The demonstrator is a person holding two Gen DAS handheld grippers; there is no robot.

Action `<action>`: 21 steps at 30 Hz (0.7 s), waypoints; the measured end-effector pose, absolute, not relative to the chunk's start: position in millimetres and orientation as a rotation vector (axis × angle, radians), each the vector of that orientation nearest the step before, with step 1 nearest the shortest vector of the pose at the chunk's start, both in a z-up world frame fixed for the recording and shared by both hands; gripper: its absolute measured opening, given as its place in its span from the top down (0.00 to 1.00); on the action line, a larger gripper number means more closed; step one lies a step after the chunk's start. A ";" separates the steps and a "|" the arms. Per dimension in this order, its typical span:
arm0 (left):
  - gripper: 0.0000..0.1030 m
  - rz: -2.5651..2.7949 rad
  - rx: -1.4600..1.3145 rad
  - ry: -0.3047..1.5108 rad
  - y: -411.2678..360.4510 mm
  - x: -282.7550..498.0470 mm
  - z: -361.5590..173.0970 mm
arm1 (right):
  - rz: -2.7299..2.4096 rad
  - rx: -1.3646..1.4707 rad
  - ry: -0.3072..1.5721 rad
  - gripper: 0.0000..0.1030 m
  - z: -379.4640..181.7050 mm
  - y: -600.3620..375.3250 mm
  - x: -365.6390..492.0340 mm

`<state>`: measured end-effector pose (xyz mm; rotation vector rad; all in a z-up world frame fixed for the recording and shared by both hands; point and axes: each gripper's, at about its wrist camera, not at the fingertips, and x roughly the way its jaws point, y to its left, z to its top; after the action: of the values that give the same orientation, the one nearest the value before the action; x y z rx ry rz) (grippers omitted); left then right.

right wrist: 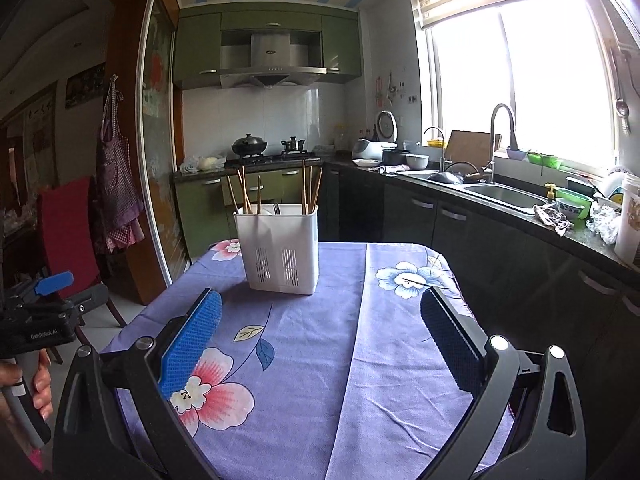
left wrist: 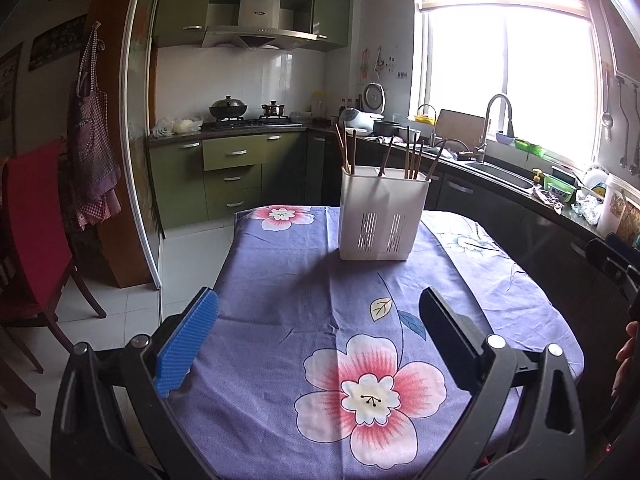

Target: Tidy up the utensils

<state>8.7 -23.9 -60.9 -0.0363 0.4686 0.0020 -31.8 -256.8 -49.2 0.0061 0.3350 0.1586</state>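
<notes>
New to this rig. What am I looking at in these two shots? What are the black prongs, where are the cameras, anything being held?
No robot arm here: a person carries a handheld two-finger tool in each hand. Each picture comes from a fisheye camera mounted on one tool, looking forward between its fingers. The left view shows the left tool, open and empty; the right view shows the right tool, also open and empty. At the right view's left edge you can see the person's hand gripping the other tool's handle. On the table's floral cloth stands a white utensil holder with wooden chopsticks upright in it. Nothing is held.

chopstick (right wrist: 244, 194) lower ends hidden in holder (right wrist: 280, 248), hand (right wrist: 40, 386) cut off at edge
</notes>
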 end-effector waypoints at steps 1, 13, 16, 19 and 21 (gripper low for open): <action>0.07 0.001 -0.036 0.469 -23.8 7.2 -60.6 | 0.159 0.008 0.332 0.05 -47.3 -256.8 -32.3; 0.07 -0.010 -0.042 0.453 -25.5 -2.0 -52.8 | 0.160 0.010 0.324 0.05 -40.3 -256.4 -42.9; 0.07 -0.014 -0.040 0.447 -26.3 -3.3 -50.1 | 0.164 0.015 0.321 0.05 -39.5 -257.6 -44.9; 0.07 -0.010 -0.034 0.443 -26.3 -4.0 -46.8 | 0.163 0.020 0.321 0.05 -40.1 -259.7 -44.0; 0.07 -0.008 -0.034 0.438 -26.3 -4.6 -44.8 | 0.163 0.021 0.323 0.05 -40.0 -260.0 -44.1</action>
<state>-4.6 -26.3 -44.8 -0.0340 0.4375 -0.0080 -44.1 -260.0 -40.0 0.0214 0.3226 0.1626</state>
